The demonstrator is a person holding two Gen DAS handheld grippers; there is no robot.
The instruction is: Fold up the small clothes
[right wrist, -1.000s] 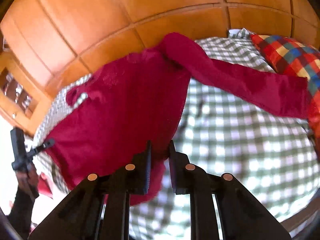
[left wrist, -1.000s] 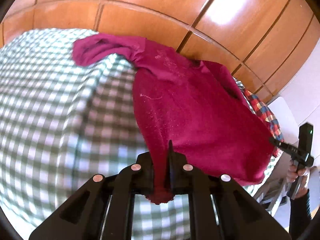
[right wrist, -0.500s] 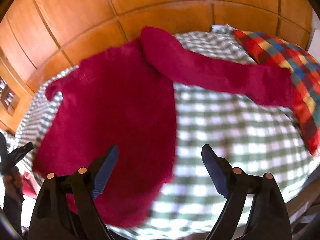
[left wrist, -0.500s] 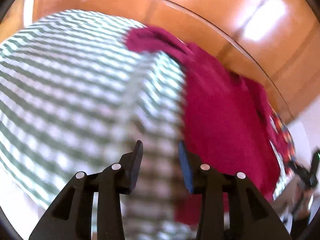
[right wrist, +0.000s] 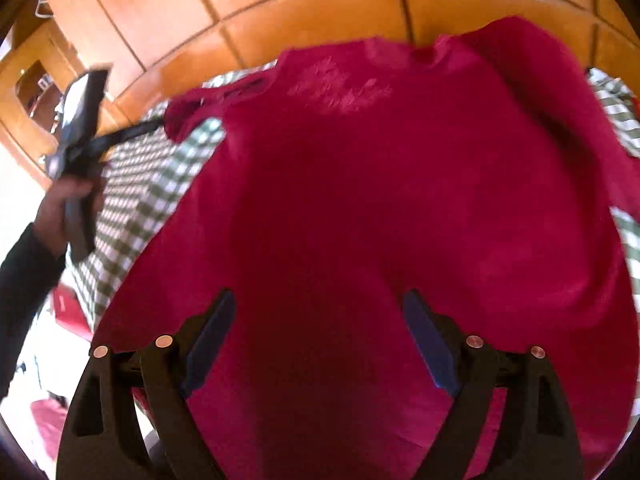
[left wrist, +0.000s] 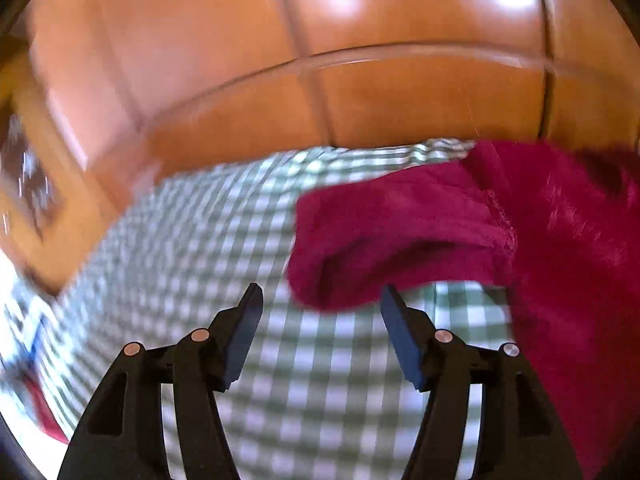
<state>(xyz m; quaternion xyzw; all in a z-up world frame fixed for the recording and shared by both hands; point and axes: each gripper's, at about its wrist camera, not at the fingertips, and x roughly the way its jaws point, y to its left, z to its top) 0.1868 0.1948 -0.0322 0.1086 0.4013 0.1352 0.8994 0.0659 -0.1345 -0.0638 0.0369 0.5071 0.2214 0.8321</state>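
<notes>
A crimson sweater [right wrist: 360,200] lies spread on the green-and-white checked bed cover [left wrist: 192,264]. Its left sleeve [left wrist: 392,236] stretches out sideways, with the cuff just beyond my left gripper [left wrist: 320,304]. That gripper's jaws are opening and only checked cloth shows between them. From the right wrist view, the left gripper [right wrist: 154,125] is held in a hand [right wrist: 60,208], its tips close to the cuff. My right gripper [right wrist: 320,304] hangs open above the sweater's body, with the pads apart from the fabric.
Glossy wooden panels [left wrist: 360,92] rise behind the bed. The bed's left edge [right wrist: 86,276] drops off beside a red object [right wrist: 66,312] lower down. A dark sleeve [right wrist: 24,280] covers the person's arm. Bare checked cover lies left of the sweater.
Both grippers let go of the sweater's hem and opened. The left one swung over to the left sleeve's cuff. The right one moved over the sweater's body, which now lies flat.
</notes>
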